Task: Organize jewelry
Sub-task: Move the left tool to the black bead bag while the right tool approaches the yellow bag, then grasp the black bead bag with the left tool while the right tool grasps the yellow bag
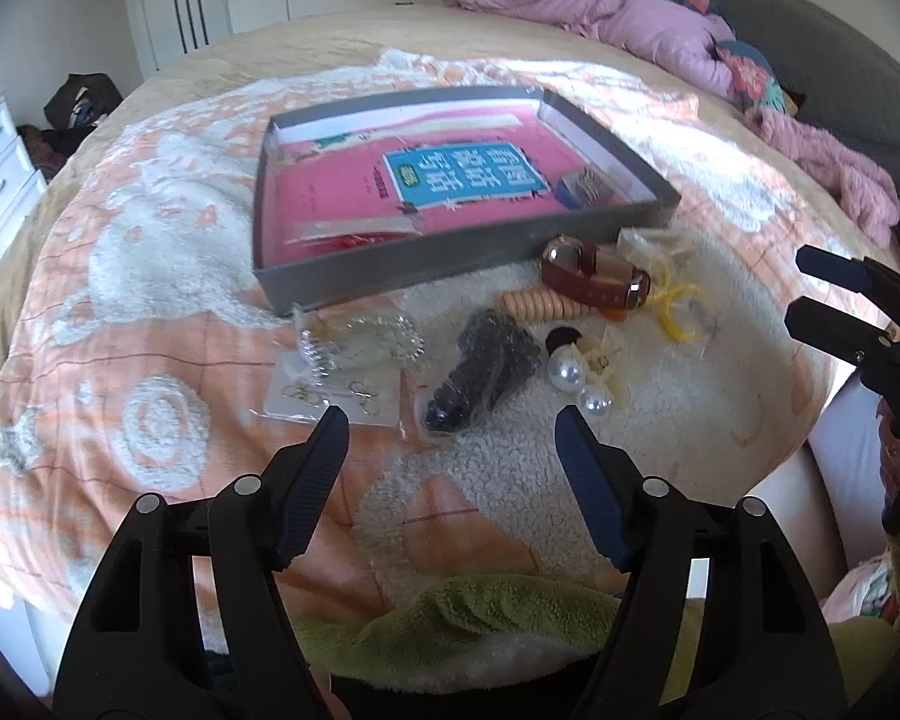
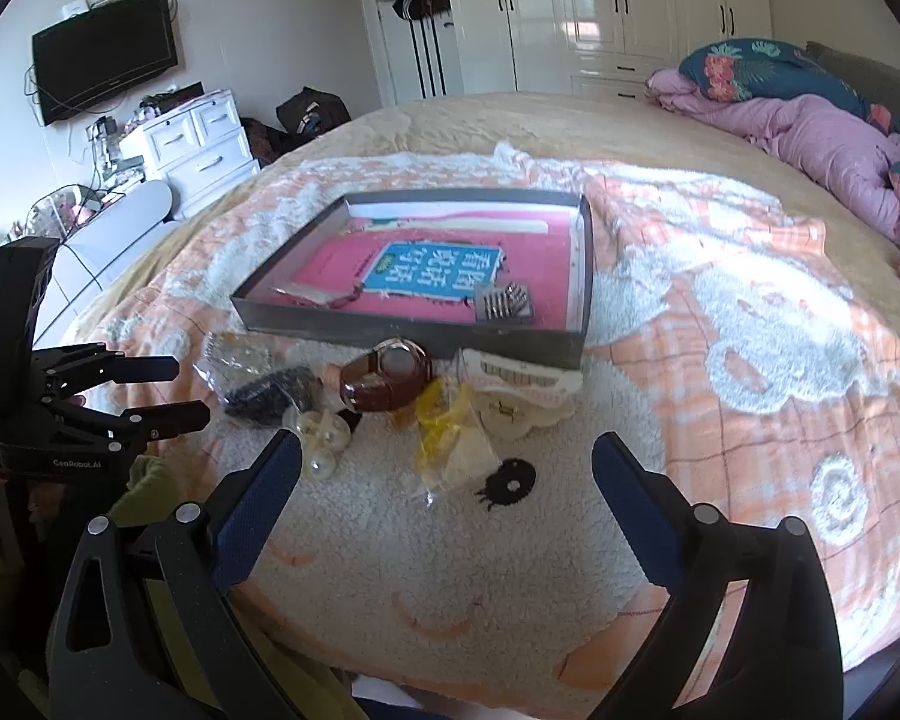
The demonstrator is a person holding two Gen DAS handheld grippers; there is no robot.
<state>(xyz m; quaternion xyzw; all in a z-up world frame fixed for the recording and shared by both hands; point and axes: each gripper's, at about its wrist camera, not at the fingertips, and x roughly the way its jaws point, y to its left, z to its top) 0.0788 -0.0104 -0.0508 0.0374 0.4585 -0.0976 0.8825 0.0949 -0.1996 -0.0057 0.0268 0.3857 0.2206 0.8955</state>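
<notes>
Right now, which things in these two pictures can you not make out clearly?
- Left view: the bag of dark beads is blurred and glossy, so single pieces cannot be told apart.
- Right view: the left gripper hides bedding behind it.
- Both views: the gray tray wall hides its near floor.
- Right view: the small case holds items too small to identify.

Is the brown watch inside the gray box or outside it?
Outside. The brown watch lies on the fluffy blanket just in front of the gray box, beside its near wall, among the other jewelry.
</notes>
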